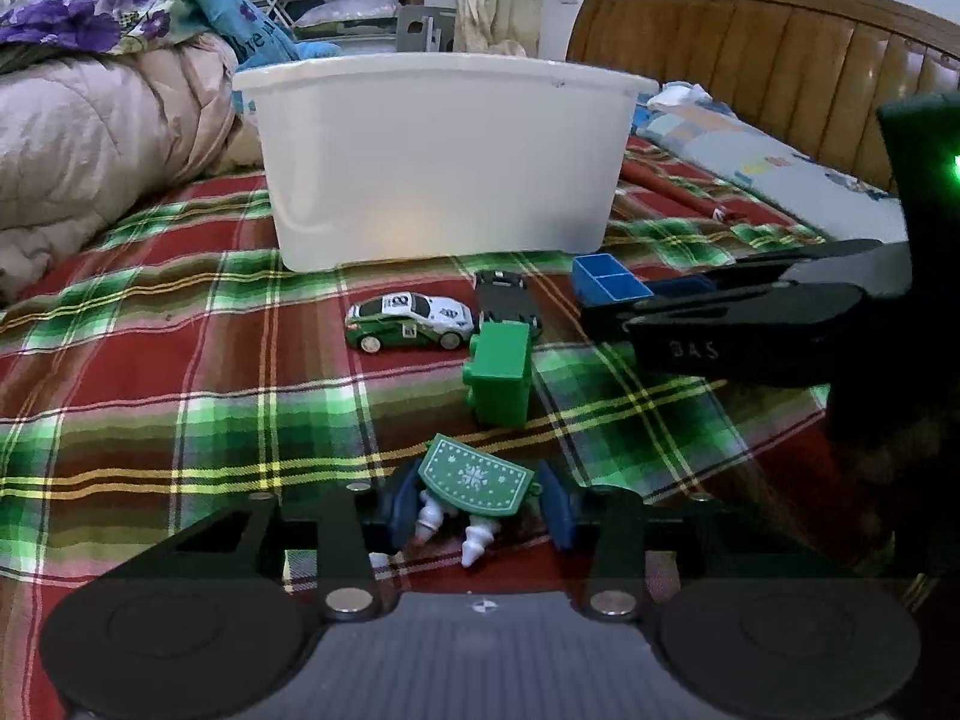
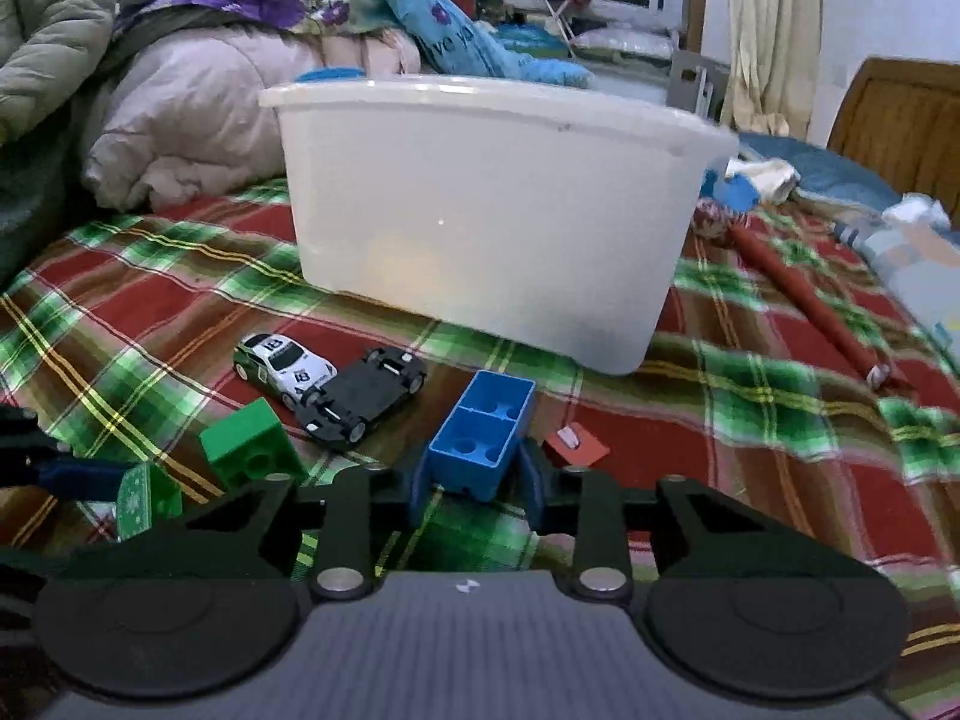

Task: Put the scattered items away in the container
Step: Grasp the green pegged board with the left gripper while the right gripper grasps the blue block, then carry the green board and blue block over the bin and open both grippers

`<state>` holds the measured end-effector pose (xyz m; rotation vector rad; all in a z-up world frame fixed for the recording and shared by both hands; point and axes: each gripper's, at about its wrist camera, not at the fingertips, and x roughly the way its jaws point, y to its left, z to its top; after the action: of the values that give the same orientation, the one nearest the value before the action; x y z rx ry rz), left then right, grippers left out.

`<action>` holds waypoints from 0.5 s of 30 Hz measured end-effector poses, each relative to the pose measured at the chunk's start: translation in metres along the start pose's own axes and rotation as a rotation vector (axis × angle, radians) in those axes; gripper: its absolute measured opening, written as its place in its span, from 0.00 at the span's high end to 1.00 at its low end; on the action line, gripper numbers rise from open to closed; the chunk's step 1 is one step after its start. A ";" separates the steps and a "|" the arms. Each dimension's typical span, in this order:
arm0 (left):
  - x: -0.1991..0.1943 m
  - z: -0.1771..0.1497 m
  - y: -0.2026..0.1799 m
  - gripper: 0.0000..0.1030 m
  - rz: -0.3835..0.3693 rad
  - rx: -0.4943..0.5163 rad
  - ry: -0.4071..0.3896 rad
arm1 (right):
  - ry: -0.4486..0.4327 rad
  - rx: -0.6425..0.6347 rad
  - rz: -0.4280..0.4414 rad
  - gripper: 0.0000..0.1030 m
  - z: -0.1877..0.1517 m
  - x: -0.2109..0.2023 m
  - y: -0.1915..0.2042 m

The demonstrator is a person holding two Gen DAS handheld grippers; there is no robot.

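nearest the left wrist cam, the left gripper (image 1: pixel 477 507) is sitting partly open w/ a small green toy w/ a snowflake print (image 1: pixel 477 477) between its blue pads (image 1: pixel 399 507); white legs are poking out under the toy, rest of the figure hidden by its green top. pads look just beside the toy, can't tell if they're actually touching. the right gripper (image 2: pixel 474 483) is straddling a blue brick (image 2: pixel 483 435), lying open side up on the bed, near end between the fingers; left pad is looking like it's touching the brick, right pad hard to judge, so a firm grip can't be confirmed.

white container (image 1: pixel 444 159) is standing on the plaid bedspread (image 1: pixel 180 360) behind the toys. its walls are only translucent, a faint warm glow is showing low down, contents can't be made out from either cam.

between grippers & bin: green brick (image 1: pixel 501 381) on its side, white/green race car (image 1: pixel 411 321) on its wheels, black car chassis (image 2: pixel 366 399) flipped belly up & touching the race car's nose. small red card w/ a white bit (image 2: pixel 576 444) is lying just right of the blue brick. red stick (image 2: pixel 810 300) is lying right of the bin, far end hidden behind it. quilts (image 2: pixel 198 120) are piling up at left, cut off by the frame edge.
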<state>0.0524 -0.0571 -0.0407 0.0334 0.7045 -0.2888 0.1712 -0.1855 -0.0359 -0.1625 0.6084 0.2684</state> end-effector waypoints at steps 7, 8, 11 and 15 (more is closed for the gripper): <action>-0.022 0.015 0.012 0.55 0.008 -0.014 -0.048 | -0.061 -0.020 -0.003 0.68 0.007 -0.027 -0.001; -0.026 0.020 0.014 0.55 0.008 -0.020 -0.052 | -0.073 -0.023 -0.001 0.68 0.009 -0.033 -0.001; -0.041 0.041 0.023 0.55 0.016 -0.030 -0.077 | -0.116 -0.035 0.005 0.68 0.020 -0.055 -0.005; -0.054 0.081 0.040 0.55 0.029 -0.052 -0.107 | -0.170 -0.027 0.014 0.68 0.049 -0.074 -0.015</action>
<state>0.0750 -0.0159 0.0529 -0.0214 0.6050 -0.2423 0.1435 -0.2034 0.0484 -0.1600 0.4377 0.3011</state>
